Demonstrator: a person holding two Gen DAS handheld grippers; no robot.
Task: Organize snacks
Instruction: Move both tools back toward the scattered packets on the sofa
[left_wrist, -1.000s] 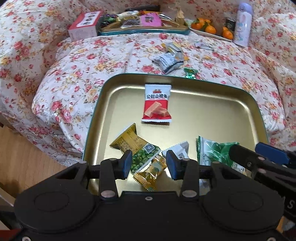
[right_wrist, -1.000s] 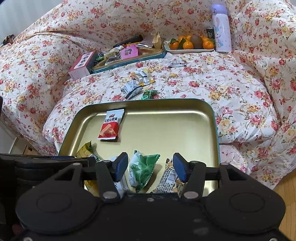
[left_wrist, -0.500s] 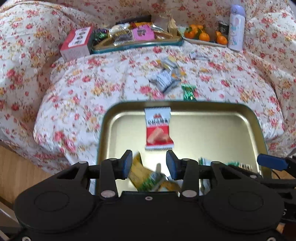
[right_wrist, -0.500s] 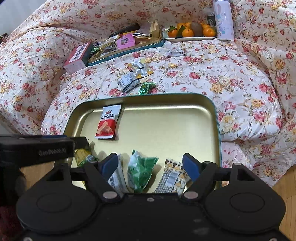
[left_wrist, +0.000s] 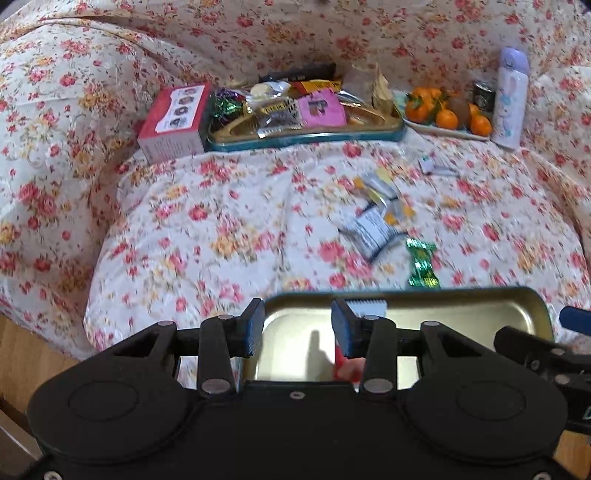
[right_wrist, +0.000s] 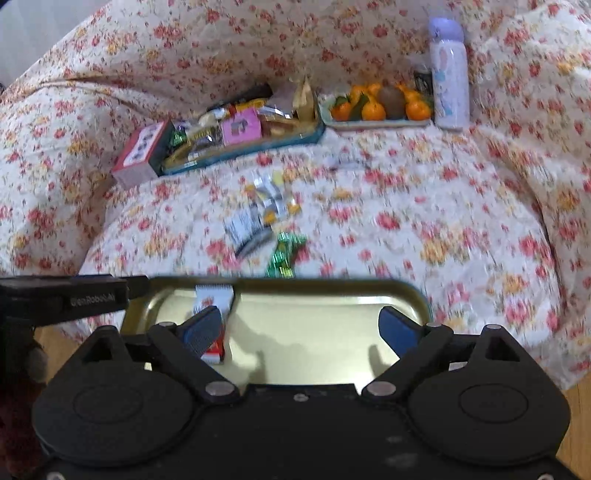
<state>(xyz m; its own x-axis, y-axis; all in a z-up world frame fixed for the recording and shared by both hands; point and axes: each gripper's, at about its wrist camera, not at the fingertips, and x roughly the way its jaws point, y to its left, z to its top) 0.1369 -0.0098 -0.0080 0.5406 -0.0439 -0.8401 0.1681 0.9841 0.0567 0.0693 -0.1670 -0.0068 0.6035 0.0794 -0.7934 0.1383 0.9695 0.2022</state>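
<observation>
A gold tray (left_wrist: 480, 306) with a teal rim lies on the floral bedspread just beyond both grippers. A red-and-white snack packet (right_wrist: 214, 299) lies in it, partly behind a finger. My left gripper (left_wrist: 297, 328) hovers over the tray's far left corner, open, with nothing between its pads. My right gripper (right_wrist: 301, 328) hangs over the same tray (right_wrist: 406, 291), its jaws opening wide and empty. Loose on the bedspread beyond the tray lie a silver-blue packet (left_wrist: 373, 229), a green foil candy (left_wrist: 423, 264) and small yellow-silver packets (left_wrist: 380, 188).
At the back stand a second tray (left_wrist: 306, 136) piled with snacks, a red box (left_wrist: 173, 118) to its left, a plate of oranges (left_wrist: 447, 114) and a pale bottle (left_wrist: 509, 96). Wooden floor (left_wrist: 22, 350) shows at the lower left.
Both grippers drew back and rose from the tray, so its near snacks dropped out of view. The right jaws spread much wider. The left jaws kept their gap.
</observation>
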